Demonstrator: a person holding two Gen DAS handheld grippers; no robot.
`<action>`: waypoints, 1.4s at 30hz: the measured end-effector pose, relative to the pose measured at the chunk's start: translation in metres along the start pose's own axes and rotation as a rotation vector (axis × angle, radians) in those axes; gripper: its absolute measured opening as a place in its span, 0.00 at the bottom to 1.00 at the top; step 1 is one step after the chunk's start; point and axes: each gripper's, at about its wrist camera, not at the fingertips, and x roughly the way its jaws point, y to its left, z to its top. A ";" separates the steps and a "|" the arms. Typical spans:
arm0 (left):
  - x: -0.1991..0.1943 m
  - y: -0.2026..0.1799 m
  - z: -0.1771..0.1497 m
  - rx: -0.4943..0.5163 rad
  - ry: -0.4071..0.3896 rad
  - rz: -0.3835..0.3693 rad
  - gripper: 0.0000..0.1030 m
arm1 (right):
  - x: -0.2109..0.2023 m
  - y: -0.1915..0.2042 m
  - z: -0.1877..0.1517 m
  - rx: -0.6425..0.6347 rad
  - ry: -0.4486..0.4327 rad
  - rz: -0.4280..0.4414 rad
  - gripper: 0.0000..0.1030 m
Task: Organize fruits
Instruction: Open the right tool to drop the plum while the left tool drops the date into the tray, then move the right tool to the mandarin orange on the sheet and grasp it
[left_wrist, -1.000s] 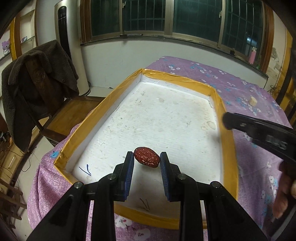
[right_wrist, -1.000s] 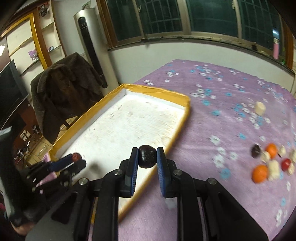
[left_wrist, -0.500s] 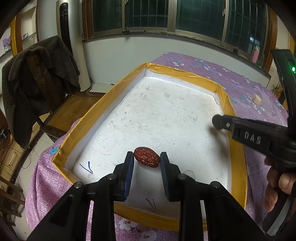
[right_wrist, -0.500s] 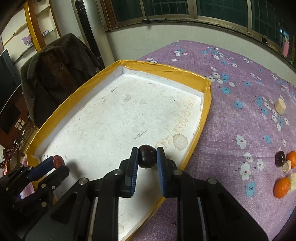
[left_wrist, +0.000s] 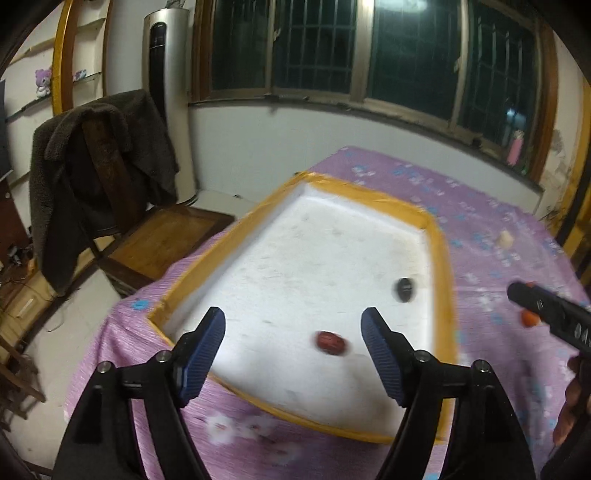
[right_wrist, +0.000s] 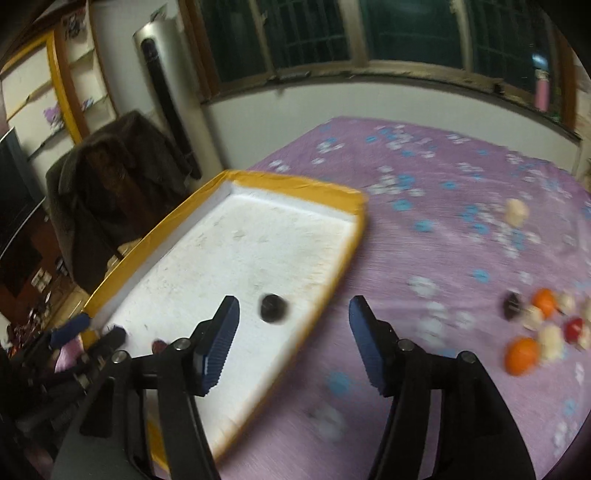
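Note:
A white tray with a yellow rim (left_wrist: 439, 251) (right_wrist: 343, 192) lies on the purple flowered cloth. On its floor lie a wrinkled red date (left_wrist: 330, 342) (right_wrist: 159, 346) near the front and a dark round fruit (left_wrist: 405, 289) (right_wrist: 274, 307) by the right wall. My left gripper (left_wrist: 293, 341) hangs above the date, jaws opening, pads clear of it. My right gripper (right_wrist: 293, 332) is above the tray's right rim, jaws opening, the dark fruit lying loose below its left finger. In the left wrist view the right gripper's finger (left_wrist: 546, 310) shows at the right edge.
A cluster of loose fruit with two oranges (right_wrist: 522, 356), a red piece (right_wrist: 574, 328), a dark piece (right_wrist: 513, 303) and pale pieces lies at the right of the cloth. One pale piece (right_wrist: 517, 210) (left_wrist: 505, 239) lies farther back. A chair with a dark coat (left_wrist: 96, 177) stands left.
Both grippers let go: the date and the dark fruit dropped from between the pads onto the tray floor. Both grippers drew back, and the jaws now stand wide.

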 end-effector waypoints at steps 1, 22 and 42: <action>-0.003 -0.009 -0.001 0.010 0.000 -0.020 0.77 | -0.011 -0.009 -0.005 0.013 -0.012 -0.009 0.63; 0.013 -0.173 -0.036 0.311 0.098 -0.239 0.77 | -0.196 -0.222 -0.141 0.293 -0.049 -0.378 0.65; 0.042 -0.246 -0.032 0.375 0.159 -0.276 0.77 | -0.179 -0.229 -0.194 0.231 0.105 -0.427 0.33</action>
